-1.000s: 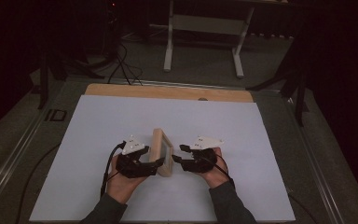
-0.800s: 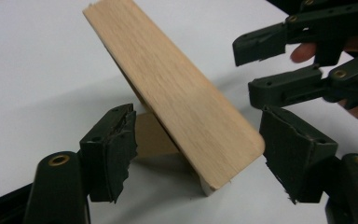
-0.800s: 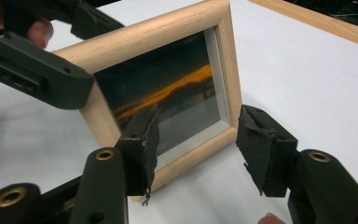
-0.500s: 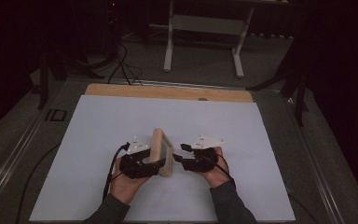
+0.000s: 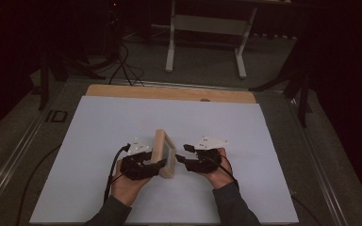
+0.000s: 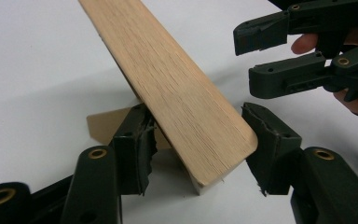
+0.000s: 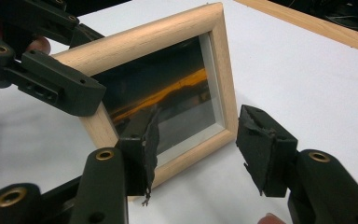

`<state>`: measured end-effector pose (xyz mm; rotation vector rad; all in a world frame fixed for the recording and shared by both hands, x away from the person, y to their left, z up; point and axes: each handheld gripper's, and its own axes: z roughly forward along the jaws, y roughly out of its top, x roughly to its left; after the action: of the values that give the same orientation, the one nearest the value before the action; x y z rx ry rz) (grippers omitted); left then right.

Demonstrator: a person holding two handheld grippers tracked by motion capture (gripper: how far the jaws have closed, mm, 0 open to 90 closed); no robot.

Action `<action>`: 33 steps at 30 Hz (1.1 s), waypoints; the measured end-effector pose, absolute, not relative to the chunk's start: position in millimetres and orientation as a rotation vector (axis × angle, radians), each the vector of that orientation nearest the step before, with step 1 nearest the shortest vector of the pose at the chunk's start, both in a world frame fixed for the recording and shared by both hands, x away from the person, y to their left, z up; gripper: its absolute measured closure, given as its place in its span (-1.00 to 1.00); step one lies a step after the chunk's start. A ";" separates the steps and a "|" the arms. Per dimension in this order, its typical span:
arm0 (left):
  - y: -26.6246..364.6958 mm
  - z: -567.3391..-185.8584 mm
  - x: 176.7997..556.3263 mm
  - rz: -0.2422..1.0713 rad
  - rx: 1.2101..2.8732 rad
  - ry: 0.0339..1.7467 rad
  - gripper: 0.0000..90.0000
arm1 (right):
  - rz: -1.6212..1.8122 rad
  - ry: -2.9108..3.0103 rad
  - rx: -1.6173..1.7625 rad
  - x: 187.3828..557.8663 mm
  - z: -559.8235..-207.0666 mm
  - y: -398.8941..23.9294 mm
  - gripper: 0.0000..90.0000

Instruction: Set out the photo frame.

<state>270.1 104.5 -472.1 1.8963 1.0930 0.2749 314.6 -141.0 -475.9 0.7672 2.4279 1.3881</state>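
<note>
**Picture frame standing on edge, and the left jaws only half have it**

The wooden picture frame (image 5: 164, 153) stands upright on the white sheet (image 5: 99, 127), tipped back on its cardboard stand (image 6: 103, 125), right between the two grippers. The left gripper (image 6: 198, 140) has the frame's near corner between its jaws, which have just been closing in. One pad looks tucked behind the wood against the stand side; the other pad sits just clear of the frame's edge, so it reads as not yet clamped. Contact on the hidden side is hard to call from this angle.

The right gripper (image 7: 196, 135) hovers spread open in front of the glass, its left jaw across the lower rail and its right jaw off past the frame's corner, gripping nothing.

Risks from here: the left jaws bite only the corner, so the frame could pivot or topple flat as they squeeze. The pad behind could also fold the stand in. And if the right gripper nudges the glass side first, the whole thing slides on the smooth sheet.
</note>
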 end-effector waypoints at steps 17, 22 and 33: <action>103.0 -471.2 267.6 0.284 1.898 1.063 0.26 | 1.430 2.359 0.801 316.1 -464.8 -154.0 0.08; 100.3 -470.9 265.5 0.312 1.911 1.039 0.34 | 1.442 2.333 0.810 316.5 -461.6 -157.9 0.12; 93.7 -471.2 261.4 0.349 1.946 0.976 0.34 | 1.456 2.271 0.823 315.6 -455.9 -164.1 0.29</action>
<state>261.4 93.7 -471.2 1.9461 0.9757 0.3492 315.6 -164.1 -455.9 0.8230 2.2707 1.4564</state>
